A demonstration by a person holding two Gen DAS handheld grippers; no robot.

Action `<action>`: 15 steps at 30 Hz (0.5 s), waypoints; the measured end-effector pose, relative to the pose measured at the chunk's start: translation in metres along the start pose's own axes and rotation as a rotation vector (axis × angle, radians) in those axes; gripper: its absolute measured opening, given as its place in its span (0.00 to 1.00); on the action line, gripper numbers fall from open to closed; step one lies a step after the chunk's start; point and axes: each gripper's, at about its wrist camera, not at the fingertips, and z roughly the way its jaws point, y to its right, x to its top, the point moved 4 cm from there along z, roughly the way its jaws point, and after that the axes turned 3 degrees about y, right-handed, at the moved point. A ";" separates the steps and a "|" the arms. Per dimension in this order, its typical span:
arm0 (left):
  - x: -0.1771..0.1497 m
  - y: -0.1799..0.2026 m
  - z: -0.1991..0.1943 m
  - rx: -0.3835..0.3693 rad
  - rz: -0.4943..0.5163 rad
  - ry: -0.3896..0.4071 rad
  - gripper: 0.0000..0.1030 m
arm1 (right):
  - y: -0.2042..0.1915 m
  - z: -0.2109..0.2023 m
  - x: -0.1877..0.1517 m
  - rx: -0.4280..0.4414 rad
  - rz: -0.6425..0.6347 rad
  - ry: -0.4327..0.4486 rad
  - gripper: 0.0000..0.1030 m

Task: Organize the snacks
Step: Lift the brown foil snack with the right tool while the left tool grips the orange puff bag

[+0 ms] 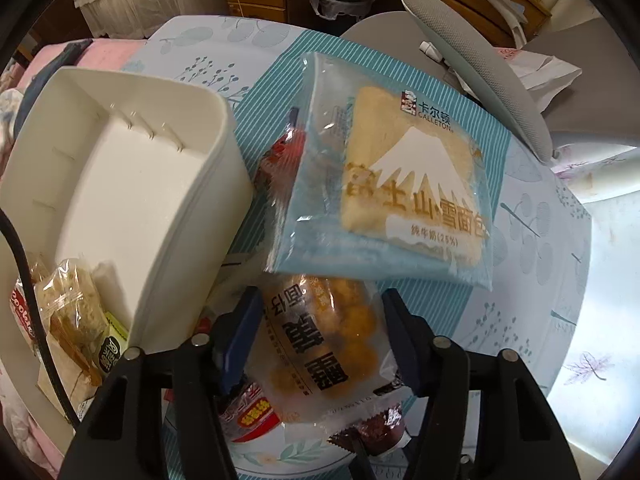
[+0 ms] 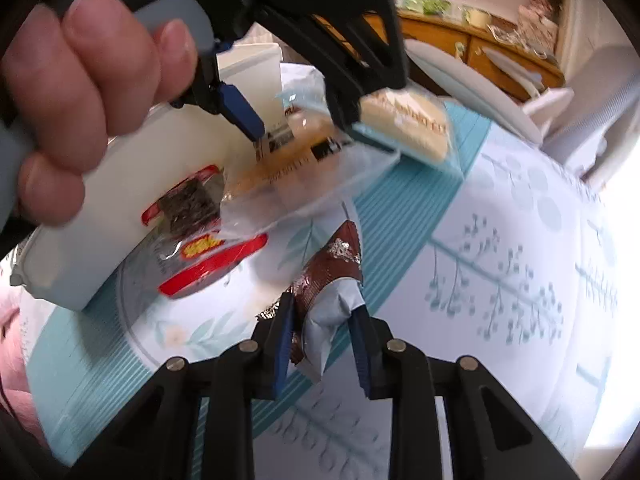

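My left gripper (image 1: 320, 340) points down, shut on a clear packet holding a golden bun (image 1: 320, 340). Just beyond it lies a pale blue bread packet with a white mountain (image 1: 392, 176). A white bin (image 1: 120, 184) stands to the left, with nothing in the part I can see. In the right wrist view my right gripper (image 2: 324, 348) is shut on a brown and silver snack packet (image 2: 332, 280) that stands up off the cloth. Above it is the left gripper (image 2: 296, 120) with the bun packet (image 2: 288, 168), in front of the white bin (image 2: 100, 220).
Red-edged packets (image 2: 208, 256) lie beside the bin. More wrapped snacks (image 1: 68, 312) are piled at the bin's near-left corner. A floral tablecloth (image 1: 540, 240) covers the round table. A grey mesh chair (image 1: 472, 60) stands behind it. A hand (image 2: 80, 100) holds the left gripper.
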 end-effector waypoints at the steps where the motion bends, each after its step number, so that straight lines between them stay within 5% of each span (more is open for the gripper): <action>1: -0.001 -0.002 -0.002 -0.010 -0.004 -0.002 0.53 | -0.002 -0.003 -0.004 0.005 0.014 -0.010 0.25; 15: -0.032 -0.014 -0.040 -0.051 0.024 -0.037 0.22 | -0.038 -0.053 -0.061 0.023 0.164 -0.154 0.24</action>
